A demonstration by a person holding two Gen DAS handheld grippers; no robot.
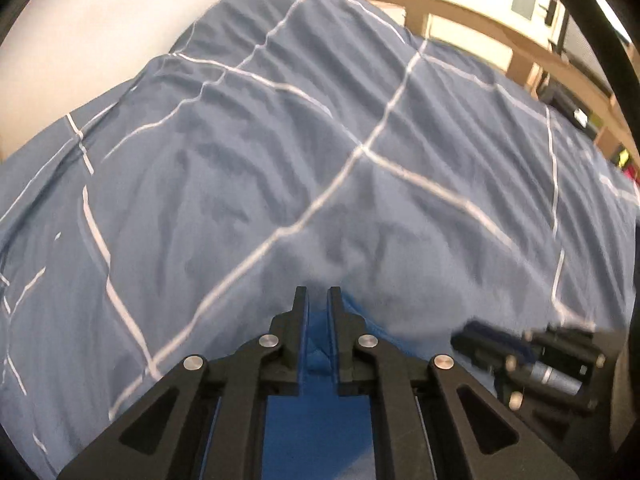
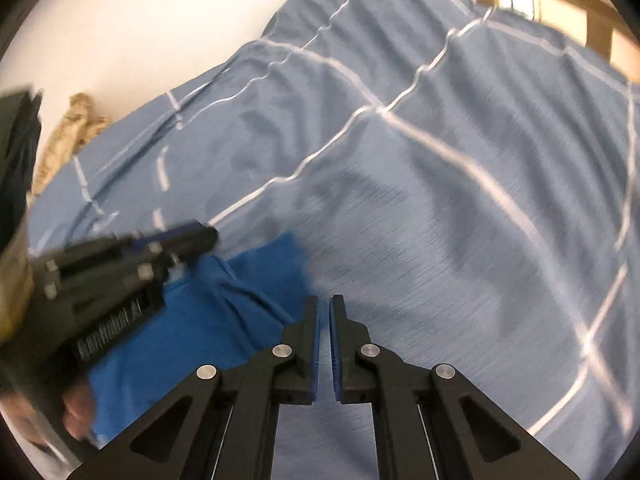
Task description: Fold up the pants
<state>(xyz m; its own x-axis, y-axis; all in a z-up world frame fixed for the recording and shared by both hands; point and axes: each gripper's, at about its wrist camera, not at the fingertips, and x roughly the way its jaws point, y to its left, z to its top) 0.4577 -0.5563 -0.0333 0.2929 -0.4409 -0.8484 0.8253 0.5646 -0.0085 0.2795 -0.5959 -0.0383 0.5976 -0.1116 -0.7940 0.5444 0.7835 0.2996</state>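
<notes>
Holding bright blue cloth between its nearly closed fingers, the left gripper point(image 1: 318, 292) sits at the bottom centre of the left wrist view; the pants point(image 1: 320, 412) fill the gap behind the fingertips and spill out to the right of them. The bedspread point(image 1: 280, 140), grey-blue with pale lines, takes up almost the whole frame. At lower right the right gripper point(image 1: 472, 336) shows blurred, lying just beside the pants. A wooden rail point(image 1: 480, 28) curves along the upper right, and a white wall point(image 1: 100, 12) fills the upper left.

In the right wrist view the right gripper point(image 2: 325, 304) has its fingers close together with a thin gap; no cloth shows between them, though whether they pinch an edge below I cannot tell. The pants point(image 2: 192, 320) lie at lower left, bunched, with one corner reaching toward mid-frame. The left gripper point(image 2: 200, 236) comes in from the left edge above them.

I judge the step to be carrying a held edge over to make a fold. Doing it well means keeping the held edge taut, lifting only enough to clear the bunched layer, and laying it down level with the far edge. The bedspread is bare across centre and right, giving ample room; the wall at left and the rail at upper right bound it.
</notes>
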